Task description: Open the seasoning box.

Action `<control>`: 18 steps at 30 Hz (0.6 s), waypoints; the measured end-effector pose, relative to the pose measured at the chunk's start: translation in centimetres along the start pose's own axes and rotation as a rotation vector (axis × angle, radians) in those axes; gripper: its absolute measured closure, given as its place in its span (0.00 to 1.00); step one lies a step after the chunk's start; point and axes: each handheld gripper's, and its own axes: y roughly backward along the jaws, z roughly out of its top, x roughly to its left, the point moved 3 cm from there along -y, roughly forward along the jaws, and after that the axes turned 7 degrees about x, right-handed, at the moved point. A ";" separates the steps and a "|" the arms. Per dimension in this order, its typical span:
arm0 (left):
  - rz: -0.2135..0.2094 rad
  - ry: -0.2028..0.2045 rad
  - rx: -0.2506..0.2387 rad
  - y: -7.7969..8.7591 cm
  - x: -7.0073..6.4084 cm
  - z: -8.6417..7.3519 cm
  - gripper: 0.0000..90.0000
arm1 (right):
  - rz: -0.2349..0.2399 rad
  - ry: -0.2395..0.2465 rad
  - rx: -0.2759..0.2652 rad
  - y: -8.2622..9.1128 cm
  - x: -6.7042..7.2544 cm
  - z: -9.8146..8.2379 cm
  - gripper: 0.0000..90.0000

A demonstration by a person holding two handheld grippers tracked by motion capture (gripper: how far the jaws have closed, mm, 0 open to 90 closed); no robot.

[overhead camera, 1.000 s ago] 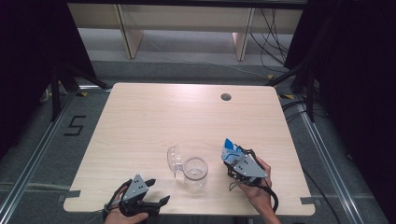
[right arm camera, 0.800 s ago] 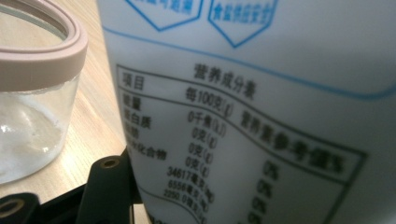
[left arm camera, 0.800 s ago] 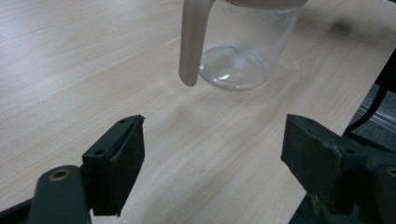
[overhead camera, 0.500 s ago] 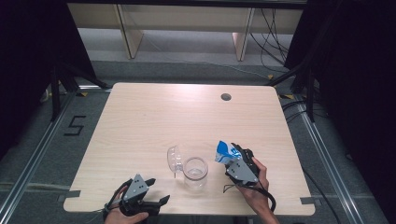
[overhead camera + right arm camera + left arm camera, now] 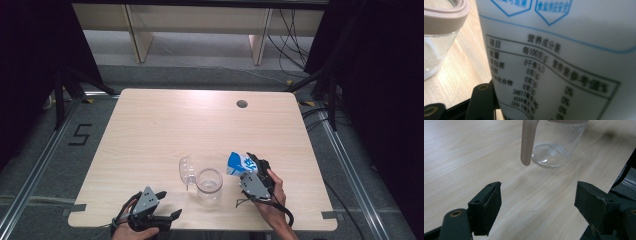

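Right tool clamps a blue-white bag near the table's front edge, right of centre; bag's long axis tilts, top pointing toward the glass jar just beside it. Jar upright, clear lid leaning at its left. Left tool at front-left edge, jaws wide apart, nothing btwn. Light wood table, grey floor.

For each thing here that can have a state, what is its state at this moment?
Glass jar: upright on the table, open at the top, looks nearly empty.
Jar lid: flipped open, standing at the jar's left side.
White and blue bag: held off the table, beside the jar.
Right gripper: shut on the bag.
Left gripper: fingers apart, nothing between them, low over the table.
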 end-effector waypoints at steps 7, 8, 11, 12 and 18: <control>-0.004 0.004 -0.002 0.0 0.0 0.0 0.23 | -0.005 0.034 -0.001 -0.2 0.3 0.2 0.47; -0.005 0.005 -0.002 0.0 -0.1 0.0 0.23 | 0.003 0.035 -0.005 -0.2 0.4 0.2 0.47; -0.006 0.005 -0.001 0.0 0.0 0.0 0.23 | 0.003 0.055 -0.012 -0.3 0.5 0.4 0.47; -0.006 0.005 -0.001 0.0 0.0 0.0 0.23 | 0.001 0.073 -0.018 -0.4 0.4 0.4 0.47; -0.007 0.004 -0.001 0.1 0.0 0.0 0.23 | 0.000 0.134 -0.053 -0.6 0.5 0.6 0.48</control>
